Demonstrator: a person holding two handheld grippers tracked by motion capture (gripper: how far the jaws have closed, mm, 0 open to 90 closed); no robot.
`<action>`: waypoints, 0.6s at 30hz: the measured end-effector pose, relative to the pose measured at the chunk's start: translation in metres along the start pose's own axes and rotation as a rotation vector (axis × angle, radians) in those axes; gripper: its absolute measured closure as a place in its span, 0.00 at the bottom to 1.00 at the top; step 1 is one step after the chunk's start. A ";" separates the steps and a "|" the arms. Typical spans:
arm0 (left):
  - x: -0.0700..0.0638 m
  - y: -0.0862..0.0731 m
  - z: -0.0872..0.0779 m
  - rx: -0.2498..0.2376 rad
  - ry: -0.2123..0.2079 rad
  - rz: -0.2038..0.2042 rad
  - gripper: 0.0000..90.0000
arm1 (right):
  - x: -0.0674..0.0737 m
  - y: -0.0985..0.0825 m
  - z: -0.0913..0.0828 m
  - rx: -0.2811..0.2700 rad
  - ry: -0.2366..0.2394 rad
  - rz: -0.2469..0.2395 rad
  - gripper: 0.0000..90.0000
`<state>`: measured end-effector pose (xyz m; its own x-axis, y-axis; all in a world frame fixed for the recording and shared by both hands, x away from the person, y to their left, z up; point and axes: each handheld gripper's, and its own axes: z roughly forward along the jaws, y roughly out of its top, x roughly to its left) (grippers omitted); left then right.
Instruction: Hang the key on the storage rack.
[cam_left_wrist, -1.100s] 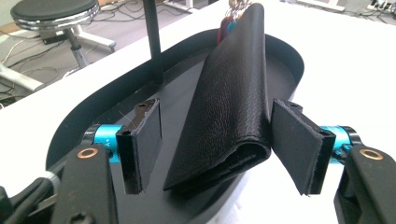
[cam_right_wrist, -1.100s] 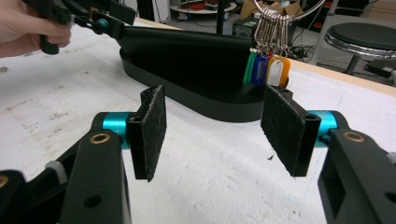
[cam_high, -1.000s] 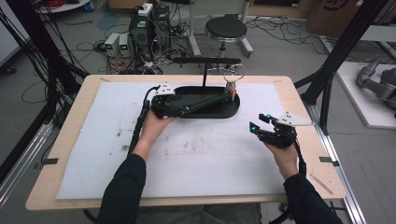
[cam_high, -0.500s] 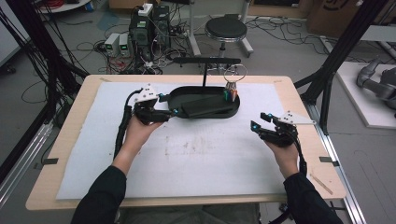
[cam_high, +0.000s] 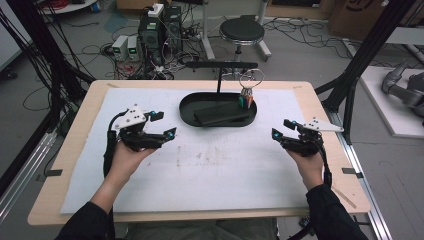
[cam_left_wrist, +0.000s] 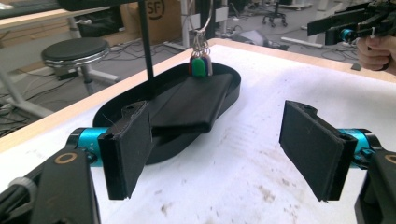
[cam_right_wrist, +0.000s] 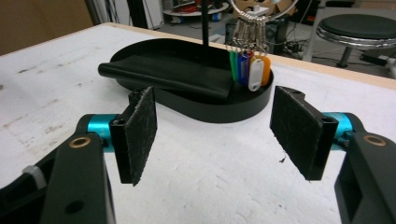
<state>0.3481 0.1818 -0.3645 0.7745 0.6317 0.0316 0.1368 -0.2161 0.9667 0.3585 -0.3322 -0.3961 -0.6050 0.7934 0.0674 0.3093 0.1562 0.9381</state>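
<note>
While both grippers are held clear of the black tray (cam_high: 186, 111), the high view presents the left gripper (cam_high: 165, 125) and right gripper (cam_high: 280, 128) wide and empty, apparently parked for access.

Seen along the left gripper view, a black folded pouch (cam_left_wrist: 194, 103) is laid in the tray; "SF" is legible on a cardboard box (cam_left_wrist: 158, 10).

From the right gripper view, coloured key tags (cam_right_wrist: 247, 65) are hung over the tray end; no tag writing can be read.

Even indoor light, soft shadows, slightly blurry.
</note>
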 end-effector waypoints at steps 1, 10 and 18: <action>0.000 -0.002 -0.003 -0.004 0.009 -0.002 0.28 | 0.000 0.000 -0.001 0.003 -0.007 0.001 0.35; -0.003 -0.019 -0.022 -0.006 0.058 -0.019 0.27 | 0.002 -0.004 -0.012 0.039 -0.039 -0.034 0.34; 0.002 -0.040 -0.026 0.005 0.075 -0.037 0.27 | 0.000 -0.013 -0.020 0.047 -0.073 -0.048 0.34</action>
<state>0.3280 0.2112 -0.3960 0.7205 0.6933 0.0148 0.1681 -0.1953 0.9662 0.3393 -0.3459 -0.4011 -0.5653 0.8249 -0.0033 0.3163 0.2205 0.9227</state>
